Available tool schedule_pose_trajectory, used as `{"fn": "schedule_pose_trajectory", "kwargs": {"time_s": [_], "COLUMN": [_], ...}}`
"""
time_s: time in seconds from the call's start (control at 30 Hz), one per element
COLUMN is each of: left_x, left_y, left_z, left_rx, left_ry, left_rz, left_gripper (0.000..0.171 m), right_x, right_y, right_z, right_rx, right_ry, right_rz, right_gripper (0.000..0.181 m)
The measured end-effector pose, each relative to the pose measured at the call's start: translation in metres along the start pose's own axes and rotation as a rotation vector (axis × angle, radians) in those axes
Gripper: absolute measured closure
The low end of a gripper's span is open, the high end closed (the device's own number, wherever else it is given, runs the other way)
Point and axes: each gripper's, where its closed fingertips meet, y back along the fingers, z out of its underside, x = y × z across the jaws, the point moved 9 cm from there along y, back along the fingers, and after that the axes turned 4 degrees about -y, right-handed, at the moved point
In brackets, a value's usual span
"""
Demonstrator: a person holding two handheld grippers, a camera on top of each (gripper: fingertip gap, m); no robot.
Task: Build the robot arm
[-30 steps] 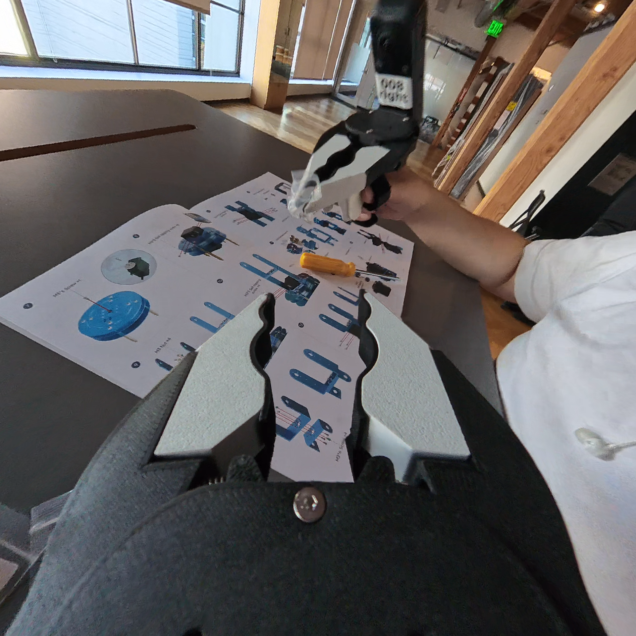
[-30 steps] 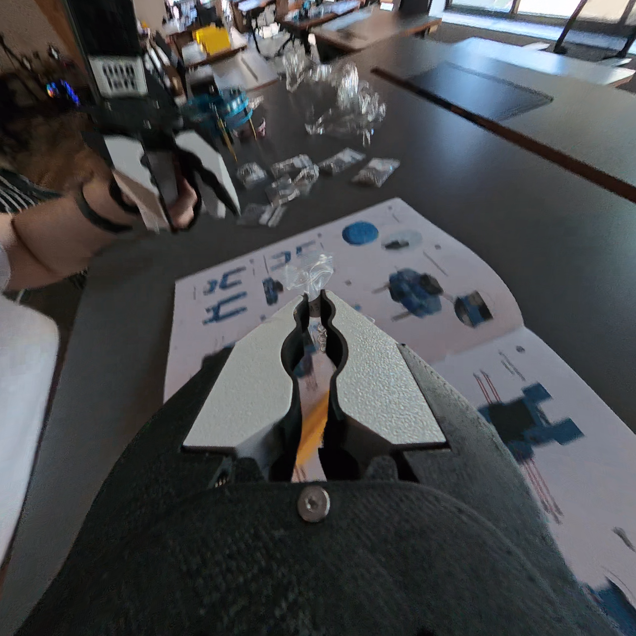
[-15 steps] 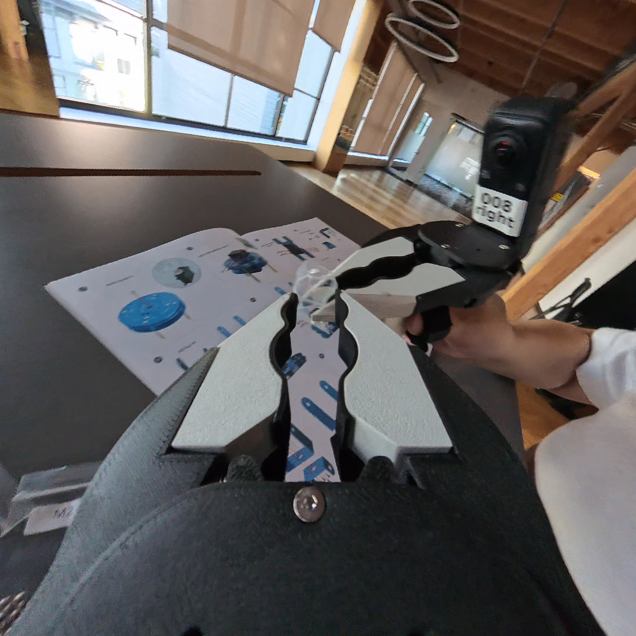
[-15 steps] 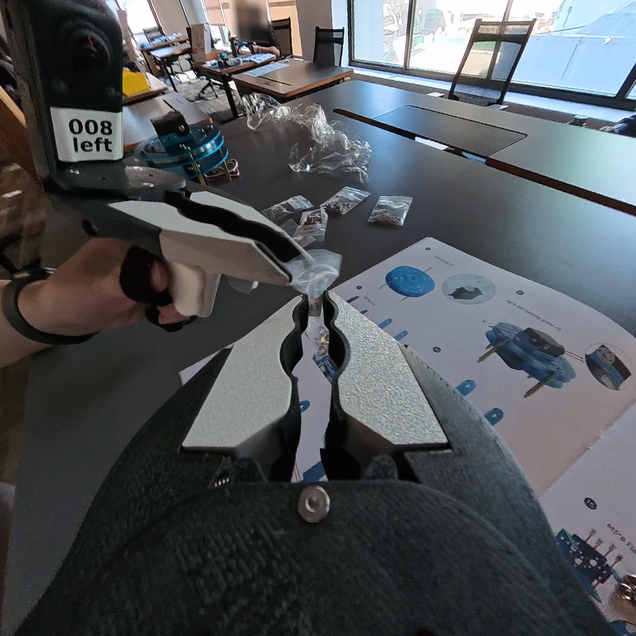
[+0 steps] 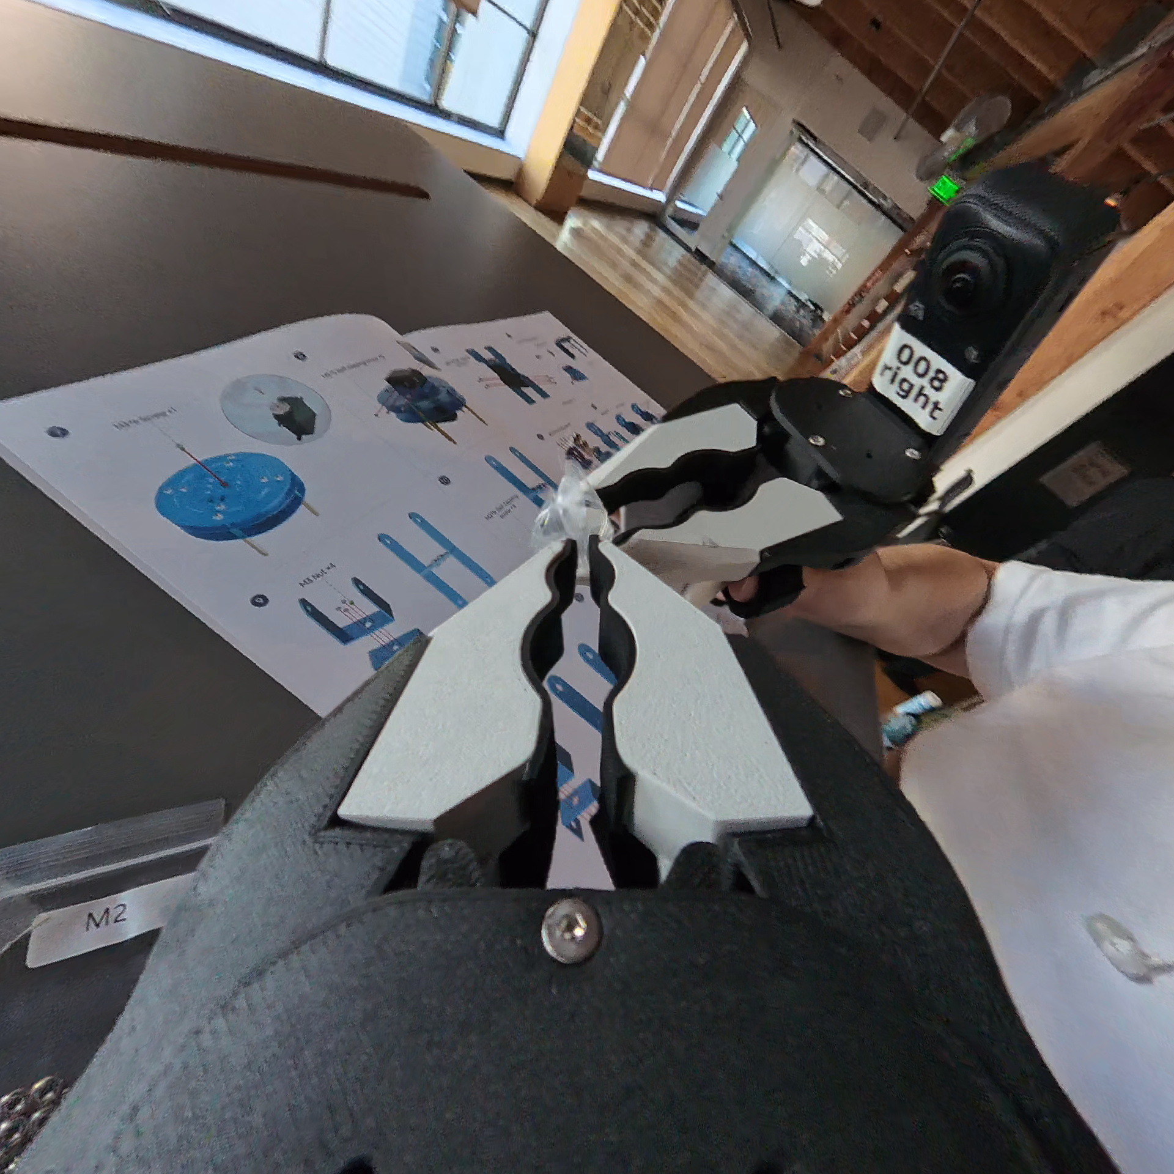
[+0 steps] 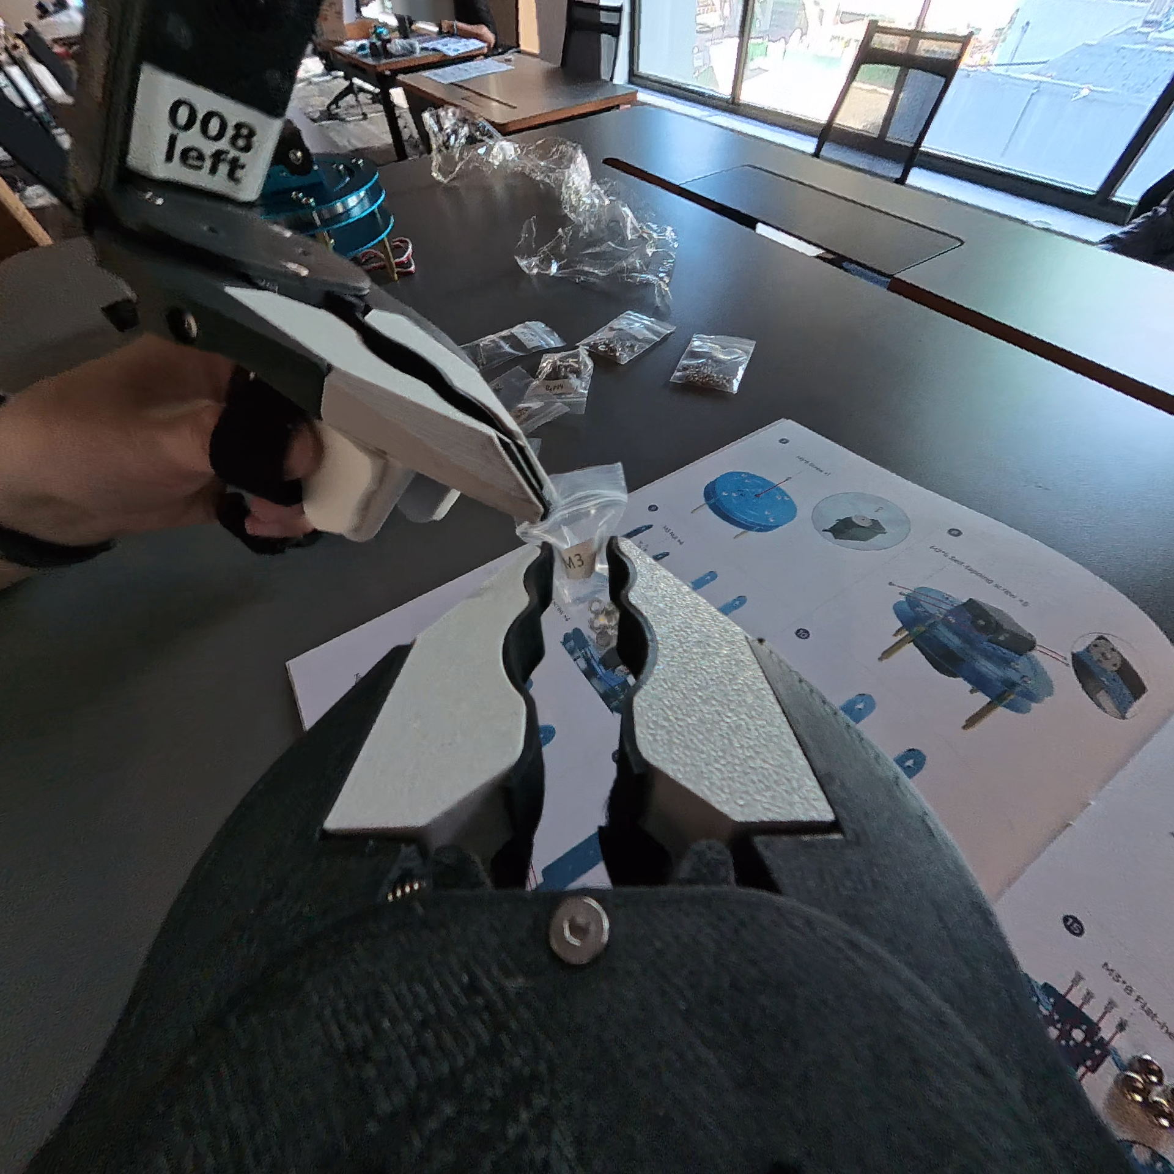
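Dark matte tabletop (image 6: 889,394) carries an open white instruction booklet with blue diagrams (image 6: 857,572). Above the booklet, the left gripper (image 6: 540,502) has its jaws pressed together on the top edge of a small clear zip bag (image 6: 587,508) with a pale label and silver nuts inside. Beneath it, the right gripper (image 6: 575,553) stands slightly parted around the bag's lower part. Beyond the booklet lie more small hardware bags (image 6: 711,362) and crumpled clear plastic (image 6: 591,222).
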Motion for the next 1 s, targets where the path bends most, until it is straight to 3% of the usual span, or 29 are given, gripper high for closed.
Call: {"fn": "schedule_pose_trajectory", "kwargs": {"time_s": [0.07,0.23,0.33,0.43,0.5,0.57,0.6,0.7,0.8,0.87,0.93,1.0], "left_x": [0.001,0.009,0.014,0.023,0.027,0.027,0.028,0.029,0.029,0.029,0.029,0.030], "left_y": [0.002,0.003,0.004,0.007,0.010,0.011,0.012,0.012,0.011,0.011,0.011,0.011], "left_z": [0.000,0.003,0.003,0.001,0.000,-0.001,-0.002,-0.001,0.000,0.001,0.000,0.000], "left_rx": [-0.032,-0.179,-0.212,-0.188,-0.173,-0.174,-0.170,-0.169,-0.178,-0.183,-0.181,-0.177], "left_ry": [-0.008,-0.126,-0.202,-0.254,-0.281,-0.283,-0.283,-0.288,-0.284,-0.286,-0.287,-0.301], "left_rz": [0.046,0.133,0.174,0.276,0.302,0.309,0.313,0.327,0.326,0.324,0.323,0.297], "left_gripper": [0.171,0.171,0.171,0.171,0.171,0.171,0.171,0.171,0.171,0.171,0.171,0.171], "right_x": [-0.001,0.004,0.005,0.005,0.003,-0.002,-0.005,-0.006,-0.002,0.000,0.002,0.004], "right_y": [0.001,0.008,0.015,0.014,0.014,0.017,0.018,0.018,0.022,0.027,0.031,0.029], "right_z": [0.002,0.010,0.015,0.018,0.020,0.024,0.024,0.024,0.019,0.014,0.012,0.014], "right_rx": [-0.008,-0.104,-0.160,-0.202,-0.219,-0.253,-0.264,-0.285,-0.234,-0.195,-0.181,-0.187], "right_ry": [0.008,0.063,0.104,0.050,0.078,0.107,0.102,0.102,0.145,0.120,0.083,0.050], "right_rz": [-0.046,-0.209,-0.427,-0.532,-0.551,-0.613,-0.644,-0.612,-0.563,-0.584,-0.638,-0.636], "right_gripper": [0.161,0.120,0.122,0.123,0.137,0.174,0.179,0.177,0.137,0.145,0.180,0.180]}}
